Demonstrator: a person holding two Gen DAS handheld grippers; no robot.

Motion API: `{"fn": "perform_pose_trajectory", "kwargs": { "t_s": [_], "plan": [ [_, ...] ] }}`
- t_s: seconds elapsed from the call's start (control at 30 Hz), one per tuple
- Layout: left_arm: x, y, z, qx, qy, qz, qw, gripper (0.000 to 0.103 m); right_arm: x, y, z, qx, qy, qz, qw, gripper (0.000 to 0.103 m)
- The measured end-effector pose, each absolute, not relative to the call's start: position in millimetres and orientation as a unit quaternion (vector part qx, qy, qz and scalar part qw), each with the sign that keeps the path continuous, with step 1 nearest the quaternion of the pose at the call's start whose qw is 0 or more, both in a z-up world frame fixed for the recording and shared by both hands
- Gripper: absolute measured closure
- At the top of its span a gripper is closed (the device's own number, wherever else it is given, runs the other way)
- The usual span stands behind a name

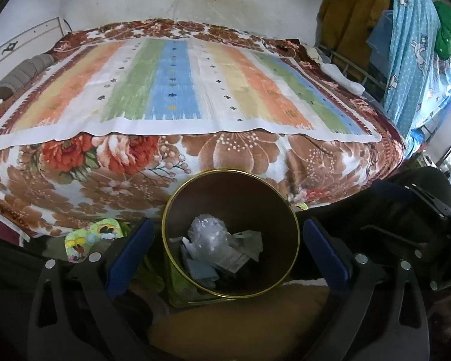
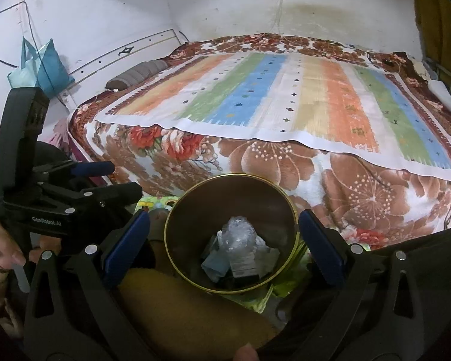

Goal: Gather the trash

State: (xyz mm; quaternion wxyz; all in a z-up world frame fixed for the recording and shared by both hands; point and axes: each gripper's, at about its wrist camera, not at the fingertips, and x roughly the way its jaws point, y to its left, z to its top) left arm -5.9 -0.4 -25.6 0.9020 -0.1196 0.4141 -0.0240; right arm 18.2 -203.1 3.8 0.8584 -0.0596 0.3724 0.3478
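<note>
Trash: a crinkly plastic ball [image 1: 207, 231] and paper scraps [image 2: 240, 261] are already sitting inside the brown bin [image 1: 231, 192], which is standing on the floor by the bed [image 1: 177, 90]
Left to do: the bed is looking clean, so I think little is remaining
Left gripper [image 1: 228, 248]: hanging wide open over the bin, holding nothing
Right gripper [image 2: 224, 240]: also hanging wide open, touching nothing

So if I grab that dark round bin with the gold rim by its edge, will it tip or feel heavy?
The dark round bin with the gold rim probably feels light: it holds only crumpled clear plastic and paper scraps. Its wall looks rigid. A one-sided rim grip may tilt it.
</note>
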Motion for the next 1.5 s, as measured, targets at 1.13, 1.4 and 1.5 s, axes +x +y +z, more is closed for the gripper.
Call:
{"fn": "perform_pose_trajectory", "kwargs": {
  "t_s": [1.13,1.4,1.5],
  "plan": [
    [-4.7,0.3,-28.3,-0.126,0.416,-0.026,0.900,0.006,22.3,-201.9,-3.4,-0.044,0.393,0.355,0.847,0.009],
    [-4.5,-0.4,-28.3,-0.126,0.416,-0.026,0.900,0.006,21.2,-200.8,-3.6,-0.044,0.393,0.355,0.847,0.009],
    [-4.5,-0.6,-28.1,-0.126,0.416,-0.025,0.900,0.006,22.0,-201.3,-3.3,-0.044,0.393,0.355,0.847,0.009]
  ]
}}
